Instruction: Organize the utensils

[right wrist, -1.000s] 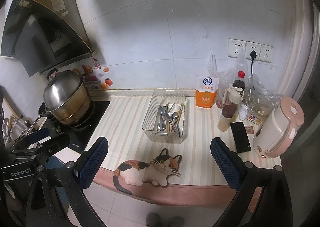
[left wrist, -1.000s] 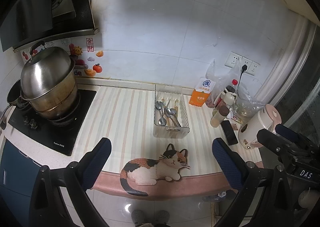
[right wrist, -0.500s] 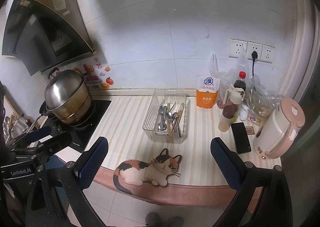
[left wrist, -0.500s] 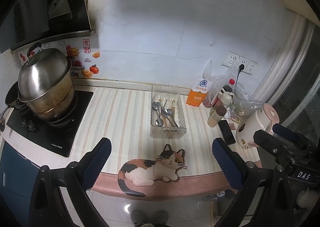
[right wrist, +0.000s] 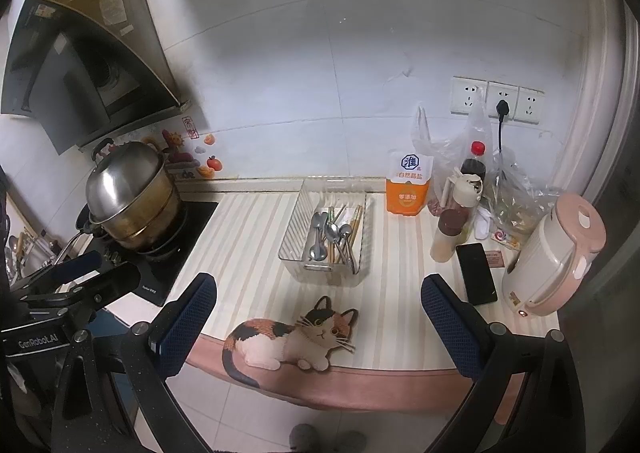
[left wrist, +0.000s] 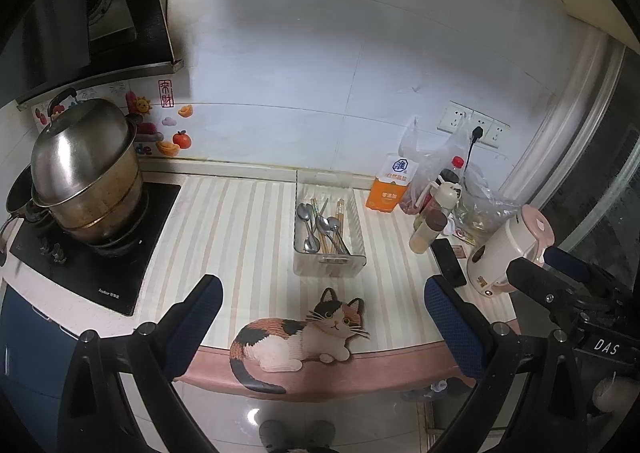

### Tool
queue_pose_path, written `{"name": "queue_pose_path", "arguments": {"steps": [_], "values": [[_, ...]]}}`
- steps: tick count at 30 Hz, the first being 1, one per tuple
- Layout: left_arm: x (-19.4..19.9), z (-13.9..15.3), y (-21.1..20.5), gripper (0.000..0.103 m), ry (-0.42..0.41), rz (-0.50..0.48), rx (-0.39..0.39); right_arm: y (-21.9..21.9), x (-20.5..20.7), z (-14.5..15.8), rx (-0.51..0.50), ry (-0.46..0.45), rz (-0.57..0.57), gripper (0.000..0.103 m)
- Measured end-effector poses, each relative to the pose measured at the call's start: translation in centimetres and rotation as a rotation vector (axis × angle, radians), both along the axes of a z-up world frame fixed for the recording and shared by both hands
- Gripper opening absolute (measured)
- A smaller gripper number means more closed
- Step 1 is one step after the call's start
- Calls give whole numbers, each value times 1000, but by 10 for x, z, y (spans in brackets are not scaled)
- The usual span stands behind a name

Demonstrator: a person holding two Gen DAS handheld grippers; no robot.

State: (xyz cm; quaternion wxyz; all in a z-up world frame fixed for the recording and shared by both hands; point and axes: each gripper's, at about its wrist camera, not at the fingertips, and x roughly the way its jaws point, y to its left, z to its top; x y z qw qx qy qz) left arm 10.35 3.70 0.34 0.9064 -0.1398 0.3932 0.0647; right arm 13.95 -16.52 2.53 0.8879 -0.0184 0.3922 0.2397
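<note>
The tray (left wrist: 330, 249) of spoons (left wrist: 310, 227) lies lengthwise dead ahead of both empty, wide-apart hand-held grippers (left wrist: 322, 315) (right wrist: 320, 313), about equally near each.

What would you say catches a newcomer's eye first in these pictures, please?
Probably the calico cat picture printed at the front edge of the striped counter mat. Behind it, mid-counter, a clear tray holds spoons and chopsticks. A large steel pot sits on the stove at the left, and both grippers, left and right, hang open before the counter.
</note>
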Motion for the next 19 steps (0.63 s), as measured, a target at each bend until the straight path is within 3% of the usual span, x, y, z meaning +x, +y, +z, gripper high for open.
{"name": "queue_pose_path", "arguments": {"steps": [19], "values": [[-1, 2, 3, 103, -12, -22, -23, -3, 1, 2, 2, 4, 0, 103]]}}
